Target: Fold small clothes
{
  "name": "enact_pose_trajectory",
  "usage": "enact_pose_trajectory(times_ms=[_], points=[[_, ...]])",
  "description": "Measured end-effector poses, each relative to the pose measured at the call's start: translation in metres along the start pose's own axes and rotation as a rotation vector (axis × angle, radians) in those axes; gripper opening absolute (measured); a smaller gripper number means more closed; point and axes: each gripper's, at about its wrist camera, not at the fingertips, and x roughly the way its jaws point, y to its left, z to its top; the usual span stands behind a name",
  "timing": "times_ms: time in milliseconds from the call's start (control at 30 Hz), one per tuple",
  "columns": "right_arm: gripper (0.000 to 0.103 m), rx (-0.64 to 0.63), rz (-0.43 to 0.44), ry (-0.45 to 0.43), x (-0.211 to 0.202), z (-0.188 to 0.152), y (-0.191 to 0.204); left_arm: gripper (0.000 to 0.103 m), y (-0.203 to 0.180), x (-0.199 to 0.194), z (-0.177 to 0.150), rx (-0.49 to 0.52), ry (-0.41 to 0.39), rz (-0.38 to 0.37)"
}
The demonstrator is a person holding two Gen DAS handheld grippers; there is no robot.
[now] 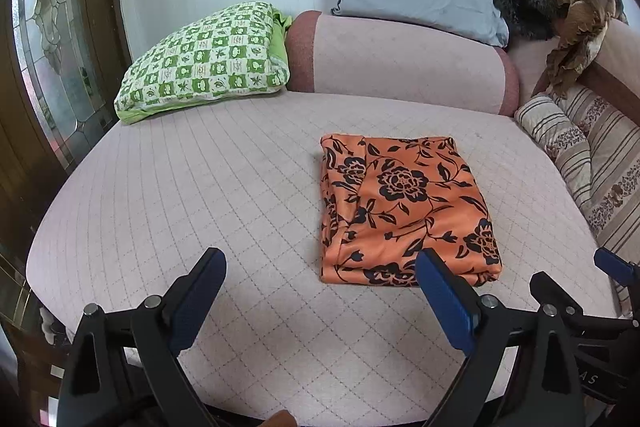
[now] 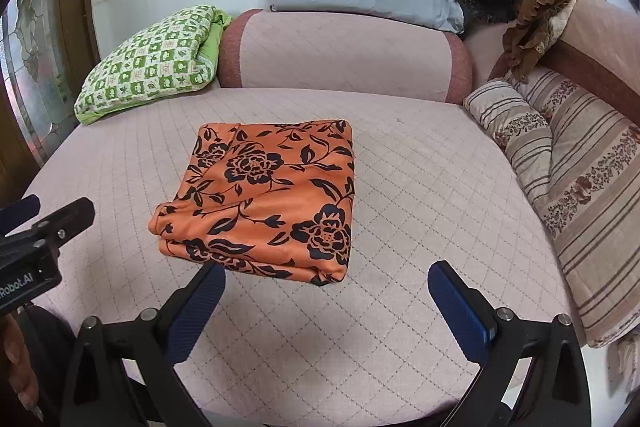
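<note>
The orange floral garment (image 2: pixel 264 199) lay folded into a neat rectangle on the pink quilted bed (image 2: pixel 420 195), near its middle. The left gripper (image 1: pixel 320 291) and the right gripper (image 2: pixel 326 303) both stood wide and empty, just short of its near edge.

An orange cloth (image 2: pixel 264 199) with black flower print lies folded into a flat square near the middle of the quilted pink cushion (image 2: pixel 420 207), unheld.
</note>
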Motion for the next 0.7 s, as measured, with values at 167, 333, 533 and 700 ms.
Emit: enact_pose_trajectory(times_ms=[167,333,533,700], points=[[0.102,-0.019,-0.007,0.002,0.000,0.004,0.004,0.095,-0.005,0.002,0.002,0.027,-0.004,-0.005],[0.102,-0.026,-0.019,0.011,0.002,0.007,0.004,0.095,-0.009,0.004,0.004,0.039,-0.002,-0.003],[0.102,-0.026,-0.031,0.010,0.004,0.012,0.004,0.095,-0.012,0.007,0.004,0.053,0.002,-0.004],[0.102,-0.032,-0.029,0.019,0.009,0.014,0.006,0.096,-0.014,0.008,0.006,0.063,-0.004,-0.007]])
